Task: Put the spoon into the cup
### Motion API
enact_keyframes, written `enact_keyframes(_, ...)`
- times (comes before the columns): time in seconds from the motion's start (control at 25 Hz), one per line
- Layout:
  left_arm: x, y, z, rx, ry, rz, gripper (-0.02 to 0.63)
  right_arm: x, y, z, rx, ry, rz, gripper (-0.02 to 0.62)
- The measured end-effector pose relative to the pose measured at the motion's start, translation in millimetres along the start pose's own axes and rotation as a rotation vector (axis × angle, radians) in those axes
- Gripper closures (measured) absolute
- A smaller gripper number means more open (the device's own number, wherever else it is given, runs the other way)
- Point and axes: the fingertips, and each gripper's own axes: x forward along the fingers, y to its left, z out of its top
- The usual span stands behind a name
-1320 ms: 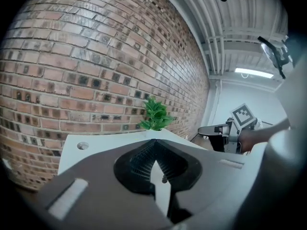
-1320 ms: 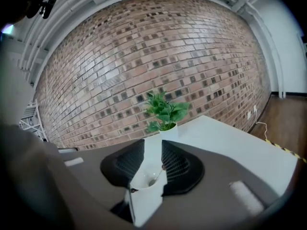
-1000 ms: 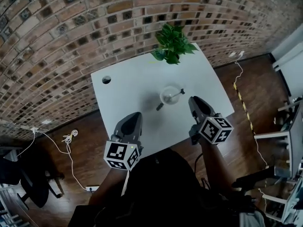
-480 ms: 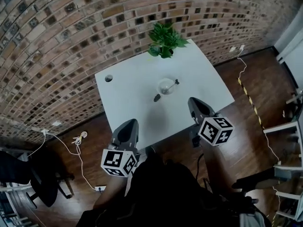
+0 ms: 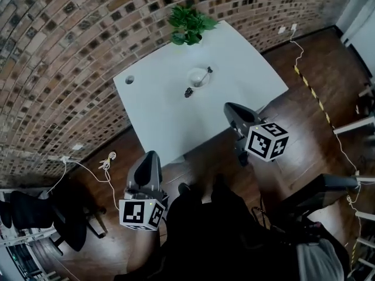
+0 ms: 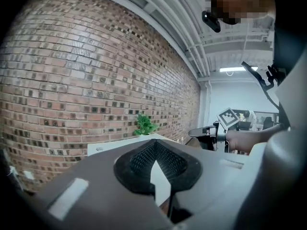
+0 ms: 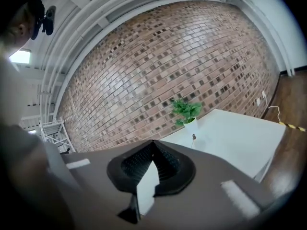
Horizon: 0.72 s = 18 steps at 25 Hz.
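White, smooth table top (image 5: 155, 101), square with rounded corners, one small round hole (image 5: 129, 79) near the far left corner. Behind it, rough red-brown brick wall (image 5: 58, 63).

On the far part of the table, small round cup (image 5: 196, 79), pale and perhaps clear. Thin spoon (image 5: 207, 72) leans inside it, dark end over the right rim. Just near-left of the cup, a dark spot (image 5: 188, 91), too small to tell. At the far edge, leafy green plant (image 5: 188, 23) in a white pot.

Left gripper (image 5: 150, 156) over the dark wooden floor (image 5: 304, 116), right gripper (image 5: 229, 106) at the near table edge. Both grey and smooth, well apart from the cup, with nothing standing between.

Ribbed black left pads (image 6: 139, 159) pressed together, nothing held. Right pads (image 7: 134, 163) also closed and empty.

White cables (image 5: 108, 160) on the floor at left.
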Motion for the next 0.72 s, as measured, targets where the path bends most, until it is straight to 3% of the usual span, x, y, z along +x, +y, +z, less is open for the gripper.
enact_keyframes(0.48, -92, 74, -2, -0.015, -0.064, -0.022, 0.612, 2, 137, -19, -0.099, -0.029, 0.047, 0.588)
enact_keyframes(0.72, -122, 93, 6, -0.03, -0.11, -0.011, 0.612, -17, 183, -25, -0.151, -0.044, 0.065, 0.589)
